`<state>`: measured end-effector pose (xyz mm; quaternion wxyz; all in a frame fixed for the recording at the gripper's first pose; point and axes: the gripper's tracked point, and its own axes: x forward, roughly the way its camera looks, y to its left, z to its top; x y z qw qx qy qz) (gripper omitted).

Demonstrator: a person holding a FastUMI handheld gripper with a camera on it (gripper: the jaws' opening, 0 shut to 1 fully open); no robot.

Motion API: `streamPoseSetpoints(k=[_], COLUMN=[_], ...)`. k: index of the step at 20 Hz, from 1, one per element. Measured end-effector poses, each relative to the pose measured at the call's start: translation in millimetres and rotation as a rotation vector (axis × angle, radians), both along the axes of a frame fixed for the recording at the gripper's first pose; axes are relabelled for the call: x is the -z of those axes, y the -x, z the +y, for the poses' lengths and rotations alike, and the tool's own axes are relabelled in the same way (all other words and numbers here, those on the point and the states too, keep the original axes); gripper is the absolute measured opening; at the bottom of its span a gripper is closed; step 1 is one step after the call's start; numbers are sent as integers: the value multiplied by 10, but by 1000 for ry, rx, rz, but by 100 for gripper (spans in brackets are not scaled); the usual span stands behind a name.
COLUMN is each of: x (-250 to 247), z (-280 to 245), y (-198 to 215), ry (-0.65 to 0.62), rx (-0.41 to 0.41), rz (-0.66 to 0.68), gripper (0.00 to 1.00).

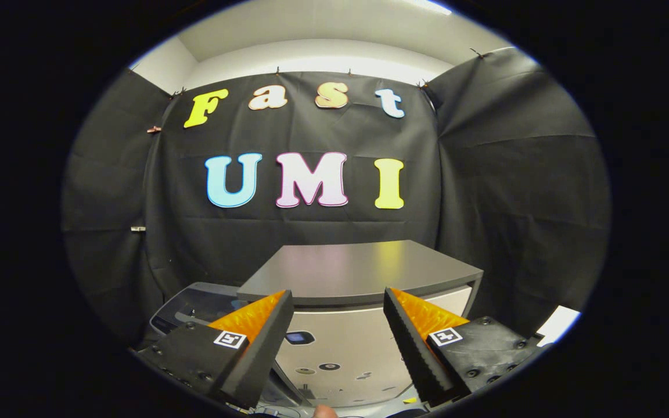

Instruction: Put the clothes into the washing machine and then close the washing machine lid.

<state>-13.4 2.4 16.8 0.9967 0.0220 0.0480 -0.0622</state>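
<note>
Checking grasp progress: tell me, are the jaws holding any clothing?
No: the gripper has its jaws spread wide with nothing between them, and the washing machine's raised lid lies ahead.

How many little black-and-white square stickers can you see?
2. One sticker sits on the left finger, the other on the right finger. The gripper is open and holds nothing. More could be hidden on the fingers' other sides.
</note>
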Motion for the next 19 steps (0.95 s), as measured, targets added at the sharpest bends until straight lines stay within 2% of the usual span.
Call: streamPoseSetpoints(k=[13,19], x=[-7,6], z=[-109,1], y=[-107,-167], ry=[30,34], rx=[-6,-26], rz=[1,1], gripper=[99,99])
